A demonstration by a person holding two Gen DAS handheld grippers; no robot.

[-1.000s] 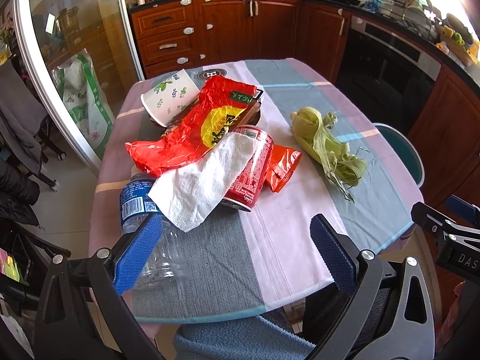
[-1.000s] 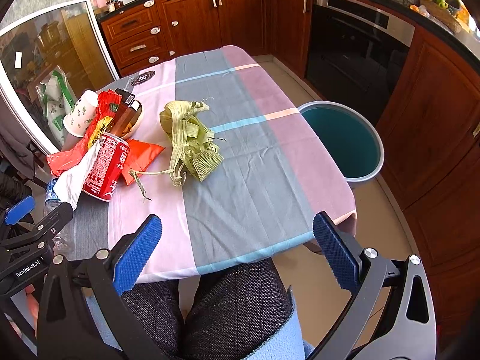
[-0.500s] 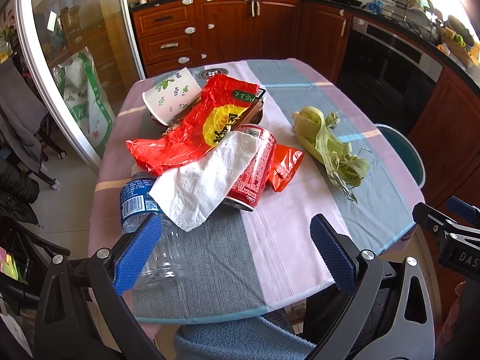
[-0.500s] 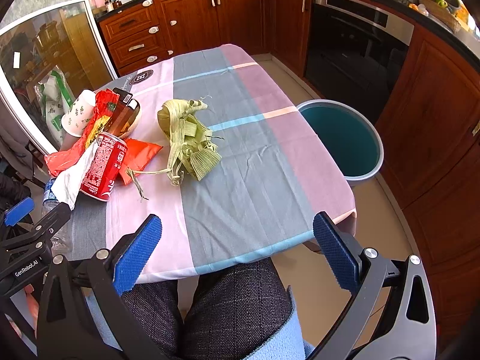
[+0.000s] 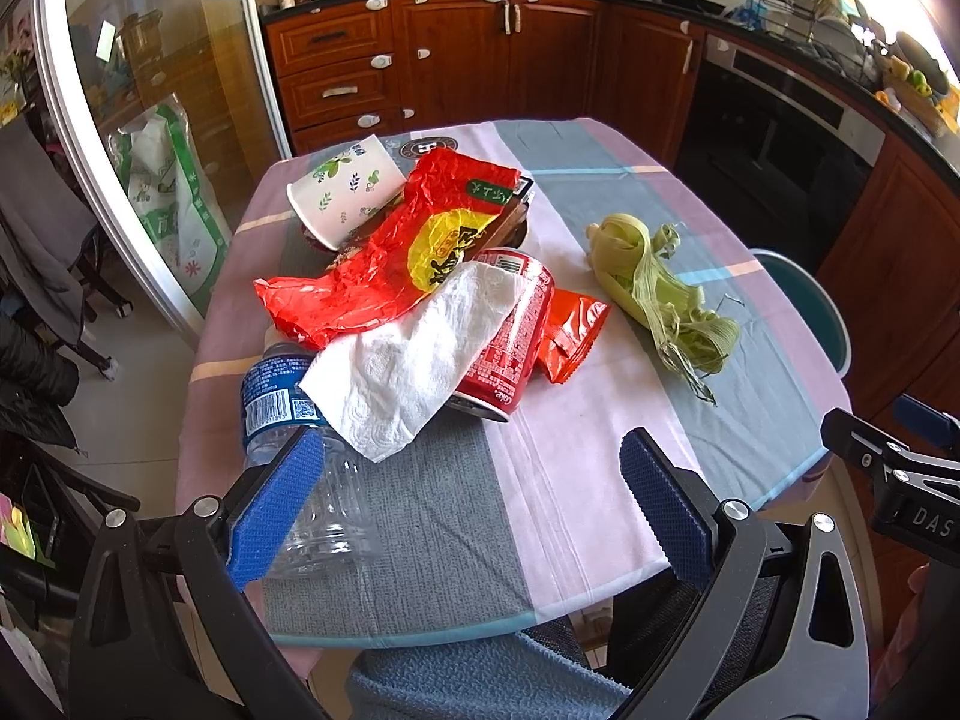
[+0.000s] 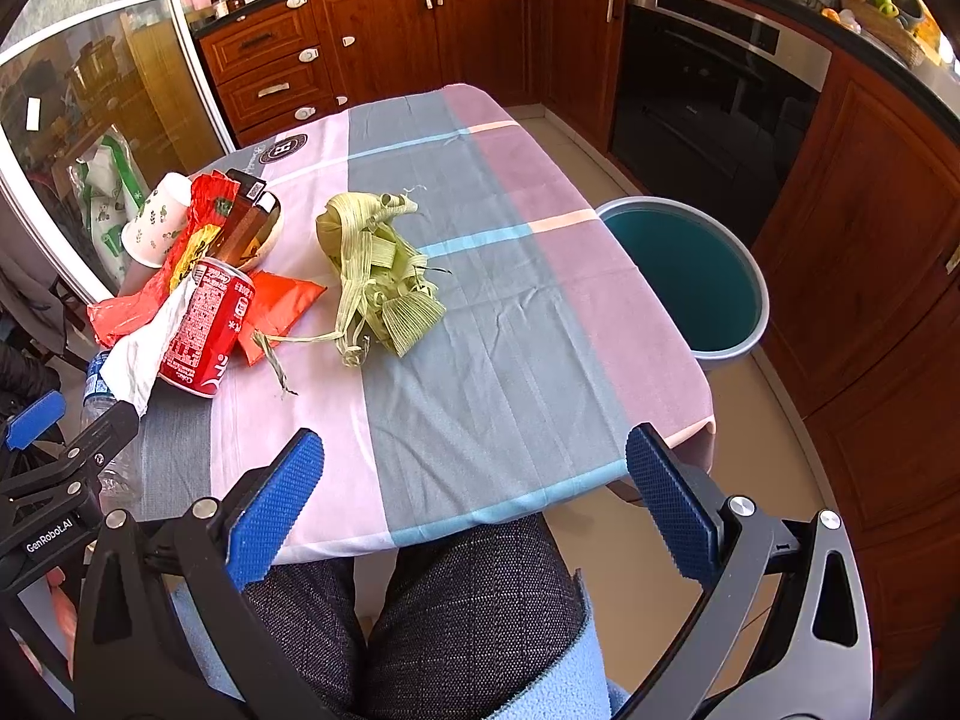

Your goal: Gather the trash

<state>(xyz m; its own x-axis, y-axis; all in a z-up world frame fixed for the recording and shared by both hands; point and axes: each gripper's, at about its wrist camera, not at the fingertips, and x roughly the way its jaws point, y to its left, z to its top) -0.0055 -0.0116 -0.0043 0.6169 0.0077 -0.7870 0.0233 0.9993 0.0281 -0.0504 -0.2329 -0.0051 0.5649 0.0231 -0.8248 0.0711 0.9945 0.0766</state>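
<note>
Trash lies heaped on the table's left half: a red cola can (image 5: 510, 330) on its side, a white paper napkin (image 5: 408, 360) draped over it, a large red wrapper (image 5: 384, 258), a small orange packet (image 5: 570, 324), a clear plastic bottle (image 5: 288, 420), a flowered paper cup (image 5: 342, 192). Green corn husks (image 5: 660, 288) lie apart to the right, also in the right wrist view (image 6: 378, 264). A teal bin (image 6: 684, 276) stands on the floor at the table's right. My left gripper (image 5: 474, 504) hovers open at the near edge, its left pad over the bottle. My right gripper (image 6: 474, 510) is open over the near edge.
The table carries a striped cloth (image 6: 510, 360). A person's lap (image 6: 456, 612) sits under the near edge. Wooden cabinets (image 5: 456, 60) and an oven (image 6: 714, 96) ring the room. A glass door (image 5: 120, 120) and a bag (image 5: 174, 198) stand at the left.
Both views have shifted very slightly; the trash and the grippers' opening look unchanged.
</note>
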